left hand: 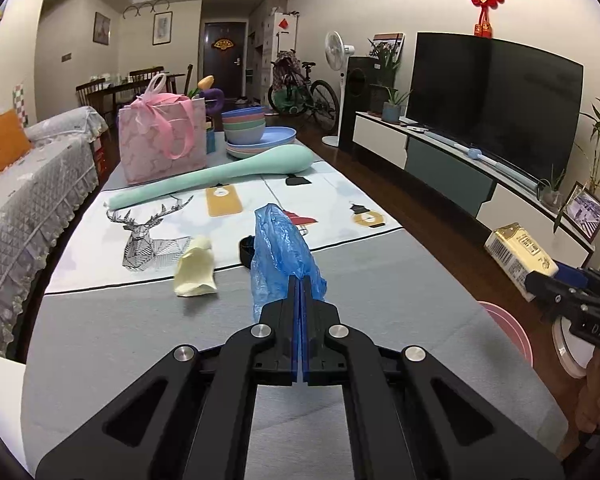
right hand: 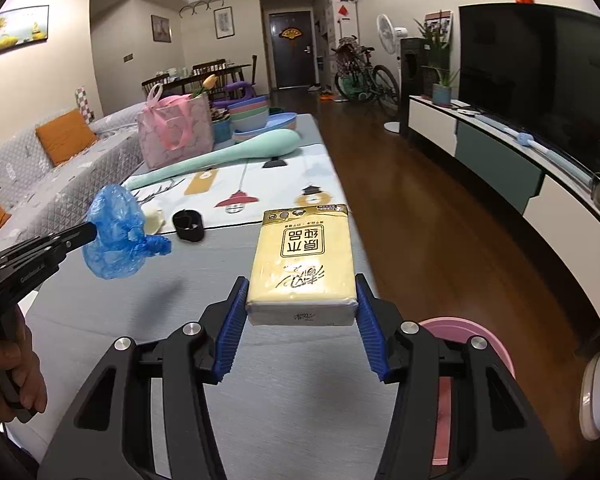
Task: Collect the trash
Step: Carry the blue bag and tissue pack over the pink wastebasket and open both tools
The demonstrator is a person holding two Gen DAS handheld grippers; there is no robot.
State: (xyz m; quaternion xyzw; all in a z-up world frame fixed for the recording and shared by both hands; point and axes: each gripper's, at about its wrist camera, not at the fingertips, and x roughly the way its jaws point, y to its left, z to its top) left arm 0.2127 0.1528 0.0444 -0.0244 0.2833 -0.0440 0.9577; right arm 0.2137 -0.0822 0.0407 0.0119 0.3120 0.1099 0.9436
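Left gripper (left hand: 300, 280) is clamped tight on a crumpled blue plastic bag (left hand: 280, 252), held up over the grey table (left hand: 380, 300). Right gripper (right hand: 302, 312) squeezes a yellow wrapped tissue pack (right hand: 304, 260) above the table's right edge.

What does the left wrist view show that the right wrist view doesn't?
Left only: the deer print on the mat, the photo frame by the TV, and the left gripper's shut jaws from behind.
Right only: the tissue pack's printed top between the right gripper's pads, and the yellow painting.
Both: blue bag, cream wrapper, black band, pink bin.
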